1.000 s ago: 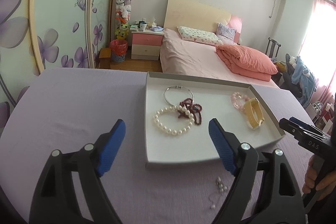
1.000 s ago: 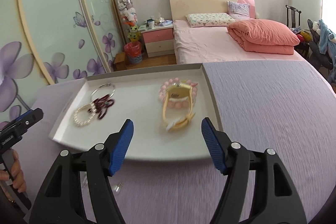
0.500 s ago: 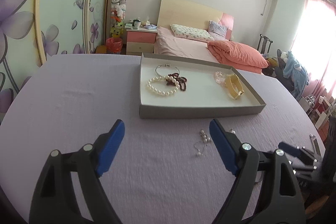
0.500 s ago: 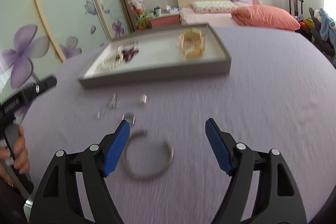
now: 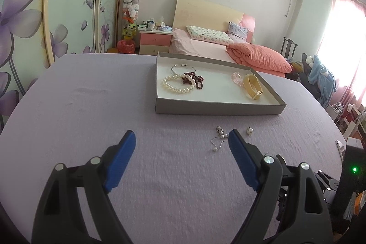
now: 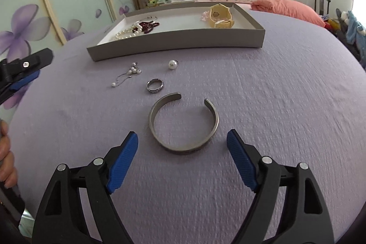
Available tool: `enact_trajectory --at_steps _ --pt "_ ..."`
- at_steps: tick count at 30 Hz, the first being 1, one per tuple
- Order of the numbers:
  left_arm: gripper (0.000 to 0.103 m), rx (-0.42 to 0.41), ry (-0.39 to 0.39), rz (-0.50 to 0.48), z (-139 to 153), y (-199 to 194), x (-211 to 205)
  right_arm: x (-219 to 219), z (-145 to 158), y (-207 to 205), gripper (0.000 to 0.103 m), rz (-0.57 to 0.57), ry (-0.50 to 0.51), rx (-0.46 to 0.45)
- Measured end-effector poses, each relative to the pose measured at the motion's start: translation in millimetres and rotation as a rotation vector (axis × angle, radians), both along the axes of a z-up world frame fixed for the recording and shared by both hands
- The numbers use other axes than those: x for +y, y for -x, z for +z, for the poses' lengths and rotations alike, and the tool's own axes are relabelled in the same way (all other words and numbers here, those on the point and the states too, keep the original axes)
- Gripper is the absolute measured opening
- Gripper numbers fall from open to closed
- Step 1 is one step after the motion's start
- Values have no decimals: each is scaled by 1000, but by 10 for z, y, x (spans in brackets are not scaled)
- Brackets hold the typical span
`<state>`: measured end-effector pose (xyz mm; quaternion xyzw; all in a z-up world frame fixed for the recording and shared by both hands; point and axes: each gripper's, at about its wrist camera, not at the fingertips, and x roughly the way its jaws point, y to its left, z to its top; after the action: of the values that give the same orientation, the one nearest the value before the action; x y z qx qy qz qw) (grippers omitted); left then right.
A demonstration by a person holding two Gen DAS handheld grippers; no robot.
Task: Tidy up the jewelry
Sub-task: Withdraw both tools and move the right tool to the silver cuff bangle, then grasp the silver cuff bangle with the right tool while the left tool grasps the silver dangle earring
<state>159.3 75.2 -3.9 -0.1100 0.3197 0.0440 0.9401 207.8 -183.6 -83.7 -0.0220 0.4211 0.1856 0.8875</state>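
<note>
A grey tray (image 5: pixel 217 108) (image 6: pixel 173 44) on the purple tablecloth holds a pearl bracelet (image 5: pixel 176 85), dark red beads (image 5: pixel 194 79), a silver bangle (image 5: pixel 180 68), a pink bracelet (image 5: pixel 237 78) and a yellow watch (image 5: pixel 252 86) (image 6: pixel 220 15). Loose on the cloth lie a silver cuff (image 6: pixel 183 124), a ring (image 6: pixel 155 85), a pearl earring (image 6: pixel 172 64) (image 5: pixel 249 130) and a pearl chain piece (image 6: pixel 128 74) (image 5: pixel 219 137). My right gripper (image 6: pixel 181 148) is open, just short of the cuff. My left gripper (image 5: pixel 180 145) is open and empty, short of the chain piece.
The round table's far edge curves behind the tray. A bed (image 5: pixel 205 47), a nightstand (image 5: pixel 155 39) and a floral wardrobe (image 5: pixel 45 15) stand beyond. My left gripper shows at the left edge of the right wrist view (image 6: pixel 20 70).
Both grippers have pulled back from over the tray to the near side of the table. The right one now faces the silver cuff. Both stay open.
</note>
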Motion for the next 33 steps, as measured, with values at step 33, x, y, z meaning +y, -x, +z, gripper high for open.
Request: enact_trajectory --at_steps 33 --pt "81 153 -101 -41 -313 -487 -342 -206 135 -229 67 -2 11 -25"
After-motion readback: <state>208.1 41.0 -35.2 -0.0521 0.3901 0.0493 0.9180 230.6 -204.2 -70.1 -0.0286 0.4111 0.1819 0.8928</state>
